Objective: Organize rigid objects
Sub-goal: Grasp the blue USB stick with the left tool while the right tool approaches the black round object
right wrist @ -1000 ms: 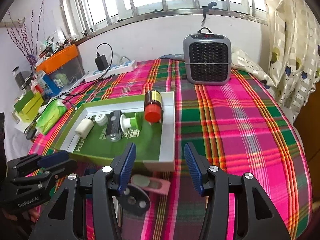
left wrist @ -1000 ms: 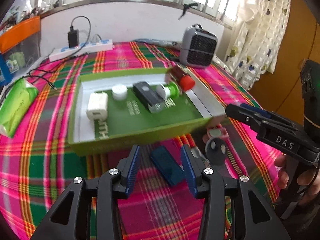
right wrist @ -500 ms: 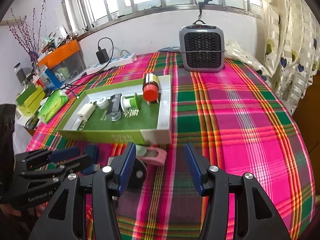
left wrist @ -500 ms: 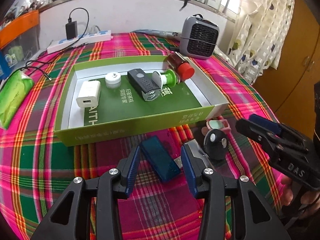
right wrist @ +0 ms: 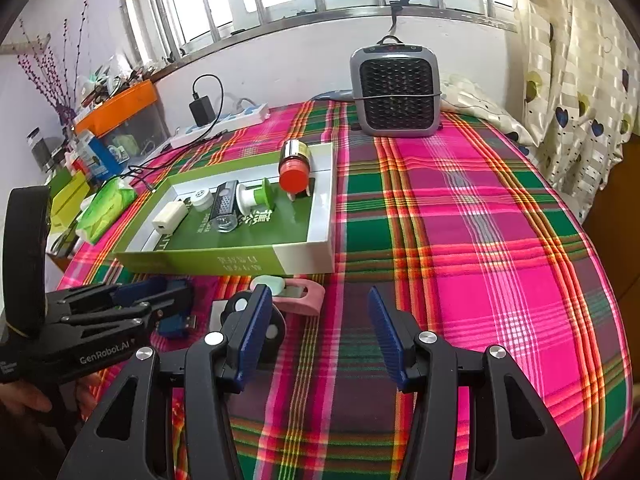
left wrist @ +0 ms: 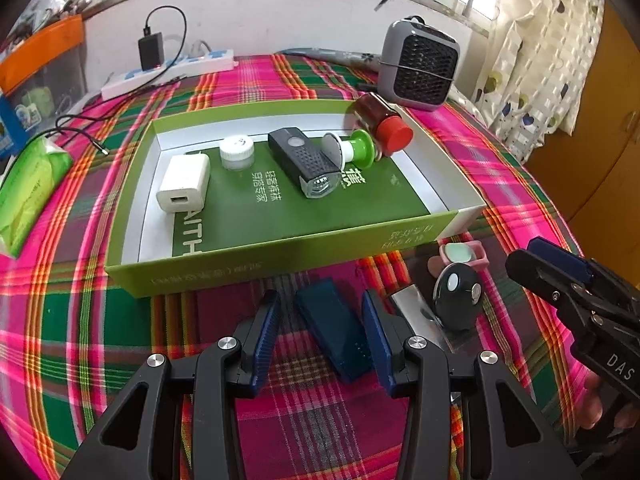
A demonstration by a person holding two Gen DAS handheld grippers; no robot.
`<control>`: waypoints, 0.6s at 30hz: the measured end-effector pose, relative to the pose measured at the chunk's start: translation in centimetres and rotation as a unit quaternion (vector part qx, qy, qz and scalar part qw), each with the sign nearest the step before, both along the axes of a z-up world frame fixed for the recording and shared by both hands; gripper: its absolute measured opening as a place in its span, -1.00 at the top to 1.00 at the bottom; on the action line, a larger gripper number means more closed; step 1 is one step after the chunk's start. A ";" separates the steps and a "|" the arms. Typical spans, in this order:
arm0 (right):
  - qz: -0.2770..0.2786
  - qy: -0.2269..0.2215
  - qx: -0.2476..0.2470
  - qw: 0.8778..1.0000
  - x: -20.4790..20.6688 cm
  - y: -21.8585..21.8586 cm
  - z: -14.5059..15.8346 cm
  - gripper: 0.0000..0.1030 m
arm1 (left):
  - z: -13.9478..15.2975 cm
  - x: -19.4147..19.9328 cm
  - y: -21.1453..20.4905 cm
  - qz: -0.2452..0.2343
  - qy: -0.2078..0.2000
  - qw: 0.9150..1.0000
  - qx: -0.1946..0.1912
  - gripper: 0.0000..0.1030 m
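Broadly, a plaid tablecloth (left wrist: 460,152) carries a green box (left wrist: 280,256) holding a black flashlight (left wrist: 306,162), a white charger (left wrist: 184,184), a red-capped bottle (left wrist: 384,122), a green-and-white spool (left wrist: 352,152) and a white cap (left wrist: 237,152). Just outside the box's near wall lie a dark blue case (left wrist: 334,334), a black round device (left wrist: 458,300) and a pink item (left wrist: 464,254). The left gripper (left wrist: 320,320) stands spread around the blue case, pads apart from it. The right gripper (right wrist: 316,320) gapes over bare cloth, the round device beside its left finger

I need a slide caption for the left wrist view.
Left gripper with open jaws around a blue case, before the green tray.
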State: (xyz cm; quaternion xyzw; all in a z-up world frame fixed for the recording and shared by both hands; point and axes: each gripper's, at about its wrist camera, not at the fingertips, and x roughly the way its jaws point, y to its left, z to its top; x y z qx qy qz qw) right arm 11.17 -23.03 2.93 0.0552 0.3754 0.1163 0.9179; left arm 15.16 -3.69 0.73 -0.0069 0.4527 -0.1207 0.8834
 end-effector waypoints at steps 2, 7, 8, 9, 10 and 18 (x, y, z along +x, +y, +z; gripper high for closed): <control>0.002 0.001 0.000 1.000 0.1 0.1 -0.1 0.00 | 0.0 0.0 -0.1 -0.002 -0.004 1.000 0.007 0.20; 0.008 0.005 -0.002 1.000 0.1 0.4 -0.3 0.00 | 0.1 -0.4 0.1 -0.010 -0.009 1.000 0.008 0.31; 0.010 0.008 -0.003 1.000 0.1 0.5 -0.4 0.00 | 0.1 -0.5 0.1 -0.012 -0.010 1.000 0.007 0.36; 0.011 0.009 -0.003 1.000 0.0 0.6 -0.5 0.00 | 0.1 -0.6 0.2 -0.015 -0.011 1.000 0.007 0.41; 0.013 0.010 -0.004 1.000 0.1 0.7 -0.6 0.00 | 0.1 -0.7 0.2 -0.017 -0.012 1.000 0.006 0.43; 0.029 0.021 0.001 0.999 0.1 1.2 -1.2 0.00 | 0.2 -1.2 1.4 -0.014 -0.021 1.000 0.015 0.59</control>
